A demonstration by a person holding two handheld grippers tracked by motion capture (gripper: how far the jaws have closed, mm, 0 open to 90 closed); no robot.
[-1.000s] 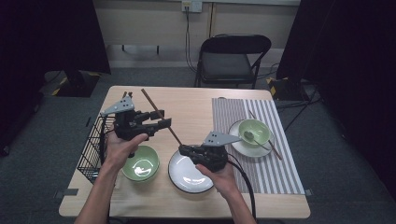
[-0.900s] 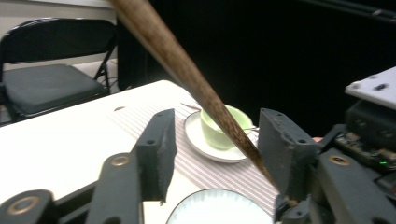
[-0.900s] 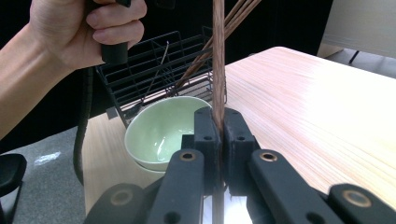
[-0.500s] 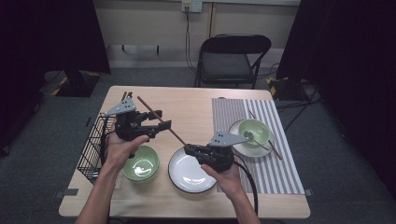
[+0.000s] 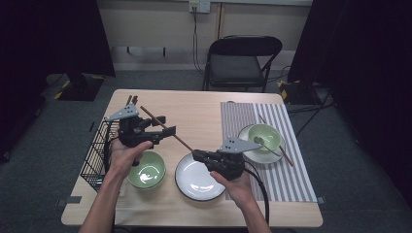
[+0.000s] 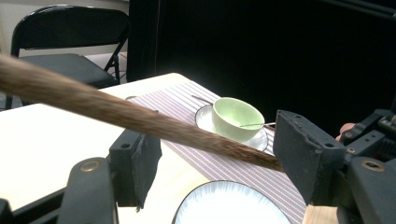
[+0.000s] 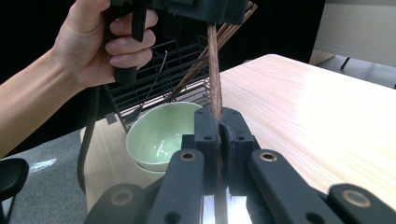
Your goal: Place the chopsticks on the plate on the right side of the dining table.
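Note:
A long brown chopstick (image 5: 182, 141) hangs slanted above the table between my two grippers. My right gripper (image 5: 197, 155) points left and is shut on its lower end; in the right gripper view the stick (image 7: 215, 70) rises straight out of the closed jaws (image 7: 218, 122). My left gripper (image 5: 164, 127) sits around the stick's upper part. Its jaws have just been opening. In the left gripper view (image 6: 215, 163) they stand wide apart, the chopstick (image 6: 140, 119) crosses between them, and the pads do not press on it.
A black wire basket (image 5: 99, 150) with several chopsticks (image 5: 131, 100) stands at the table's left edge. Below the grippers are a green bowl (image 5: 146, 170) and a white plate (image 5: 198, 180). A striped placemat (image 5: 286, 174) carries a bowl with a spoon (image 5: 265, 136). A chair (image 5: 240, 58) stands behind.
The left gripper's jaws have spread apart around the chopstick. The right gripper stays shut on the stick's lower end. Both hands have hardly moved.

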